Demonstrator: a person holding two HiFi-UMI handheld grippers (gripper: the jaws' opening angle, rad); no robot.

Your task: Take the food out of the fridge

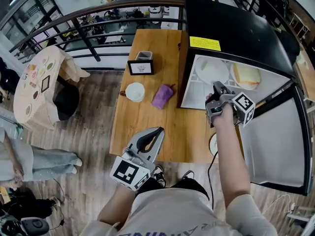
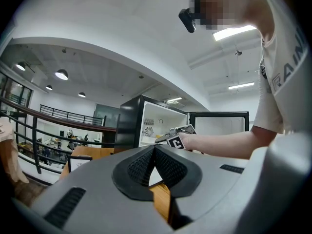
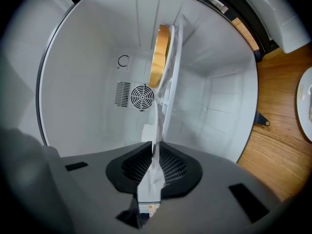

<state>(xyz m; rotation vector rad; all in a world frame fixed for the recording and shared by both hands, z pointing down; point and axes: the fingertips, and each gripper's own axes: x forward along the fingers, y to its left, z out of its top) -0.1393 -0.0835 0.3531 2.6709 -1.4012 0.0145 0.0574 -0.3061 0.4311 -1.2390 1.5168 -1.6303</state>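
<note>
Two grippers work at the boxy black fridge (image 1: pixel 231 23), whose door stands open on a smooth white lining. Deep inside the fridge lies the tan, soft-looking bread (image 1: pixel 246 75). At the fridge's mouth the right gripper (image 1: pixel 216 88) pinches a thin, crinkled white wrapper edge (image 3: pixel 150 185), seemingly the bread's. It is probably best drawn straight out and slowly, so the film doesn't tear. Outside the fridge, the left gripper (image 1: pixel 156 134) has its ribbed pads pressed together on nothing.

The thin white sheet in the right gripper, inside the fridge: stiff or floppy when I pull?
Probably floppy: the white sheet looks creased and crumpled where it passes between the right gripper's pads. Likely light, being so thin edge-on. It might tear or slip if pulled hard, as the pinched part is thin.
</note>
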